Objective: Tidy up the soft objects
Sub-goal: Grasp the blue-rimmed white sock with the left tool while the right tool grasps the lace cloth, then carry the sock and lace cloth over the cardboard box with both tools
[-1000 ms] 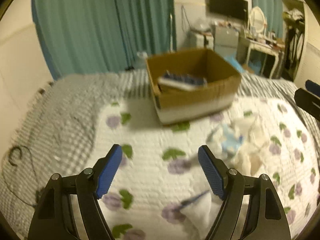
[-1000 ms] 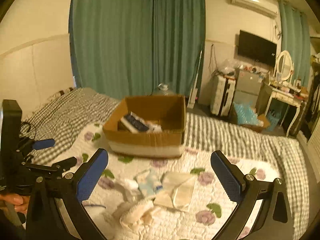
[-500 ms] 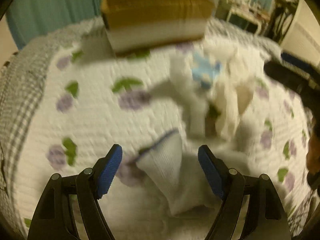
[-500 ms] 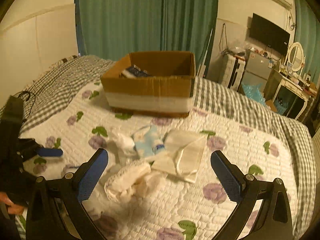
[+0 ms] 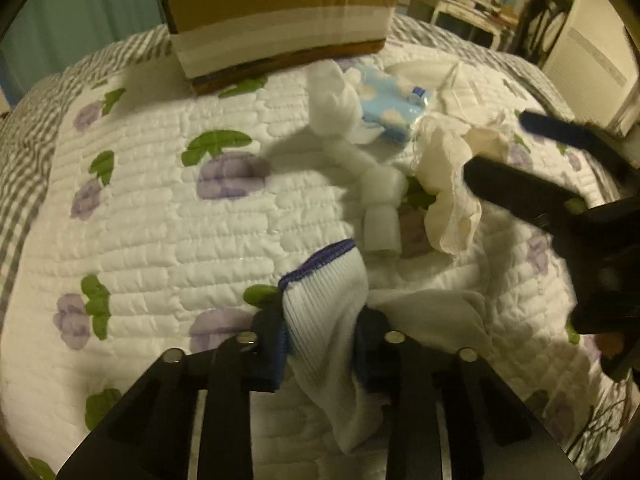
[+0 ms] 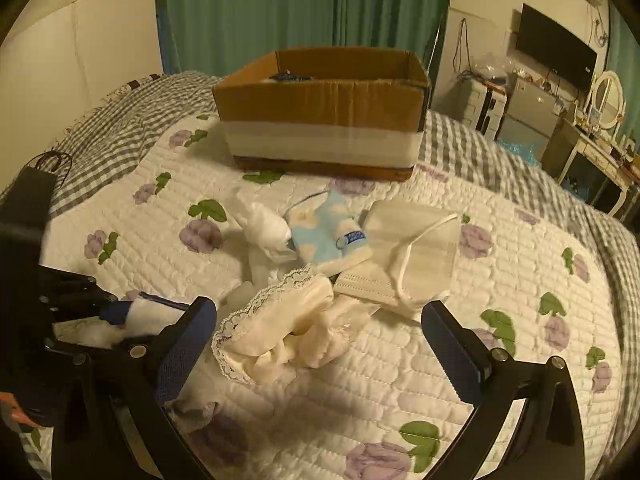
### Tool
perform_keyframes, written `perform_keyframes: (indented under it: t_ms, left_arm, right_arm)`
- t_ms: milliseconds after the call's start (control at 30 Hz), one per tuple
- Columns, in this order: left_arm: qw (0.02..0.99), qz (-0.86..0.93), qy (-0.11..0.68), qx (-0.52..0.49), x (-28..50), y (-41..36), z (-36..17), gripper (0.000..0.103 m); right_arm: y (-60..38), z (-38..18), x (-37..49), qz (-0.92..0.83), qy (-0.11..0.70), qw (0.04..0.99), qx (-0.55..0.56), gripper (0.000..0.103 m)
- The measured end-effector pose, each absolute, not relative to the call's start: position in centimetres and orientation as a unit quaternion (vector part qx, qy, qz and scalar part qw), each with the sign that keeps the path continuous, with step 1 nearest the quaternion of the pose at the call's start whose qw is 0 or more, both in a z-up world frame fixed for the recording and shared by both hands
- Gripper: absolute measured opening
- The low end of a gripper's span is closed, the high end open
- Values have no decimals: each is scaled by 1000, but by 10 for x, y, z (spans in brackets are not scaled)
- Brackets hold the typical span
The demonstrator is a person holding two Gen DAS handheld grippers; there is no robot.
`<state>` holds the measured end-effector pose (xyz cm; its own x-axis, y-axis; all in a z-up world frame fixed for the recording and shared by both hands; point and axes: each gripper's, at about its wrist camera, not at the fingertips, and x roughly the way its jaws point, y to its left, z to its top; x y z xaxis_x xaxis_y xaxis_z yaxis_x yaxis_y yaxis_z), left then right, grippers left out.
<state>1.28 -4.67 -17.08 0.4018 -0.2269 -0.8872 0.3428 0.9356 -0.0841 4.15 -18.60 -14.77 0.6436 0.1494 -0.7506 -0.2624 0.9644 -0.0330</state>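
My left gripper (image 5: 320,344) is shut on a white ribbed sock with a blue cuff (image 5: 324,300) on the quilt; both show at the left of the right wrist view (image 6: 148,316). My right gripper (image 6: 320,344) is open and empty, its jaws standing either side of a cream lace-trimmed cloth (image 6: 280,324). Beyond it lie a white cloth bundle (image 6: 264,228), a blue cloud-print cloth (image 6: 324,228) and white face masks (image 6: 408,256). An open cardboard box (image 6: 320,108) stands at the far side of the bed.
The bed carries a white quilt with purple flowers (image 6: 500,360) over a grey checked sheet (image 6: 112,120). Small white foam pieces (image 5: 380,208) lie by the sock. Green curtains, a TV, a dresser and a mirror stand behind the bed.
My left gripper dropped to the quilt and closed on the blue-cuffed sock. My right gripper moved down and forward to the lace cloth, still open.
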Motion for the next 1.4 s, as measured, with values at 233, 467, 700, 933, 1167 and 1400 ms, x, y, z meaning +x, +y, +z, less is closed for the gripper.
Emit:
perform_keyframes:
  t_ms: [233, 467, 700, 933, 1167, 1400]
  left_arm:
    - [855, -142, 497, 48, 26, -25, -154, 18]
    - [883, -119, 453, 38, 33, -7, -131, 17]
    - [904, -105, 415, 26, 39, 5, -103, 17]
    - [927, -94, 362, 23, 47, 14, -67, 17]
    - [949, -80, 306, 14, 62, 21, -30, 17]
    - [958, -85, 273, 9, 93, 12, -7, 18]
  right_arm:
    - [-182, -165, 54, 121, 447, 884, -60, 14]
    - [-187, -156, 45, 113, 442, 888, -58, 9]
    - [-182, -125, 38, 109, 412, 903, -63, 9]
    - [-175, -92, 36, 114, 369, 920, -60, 9]
    - [-167, -50, 39, 119, 308, 942, -59, 9]
    - [-164, -13, 66, 127, 258, 955, -68, 9]
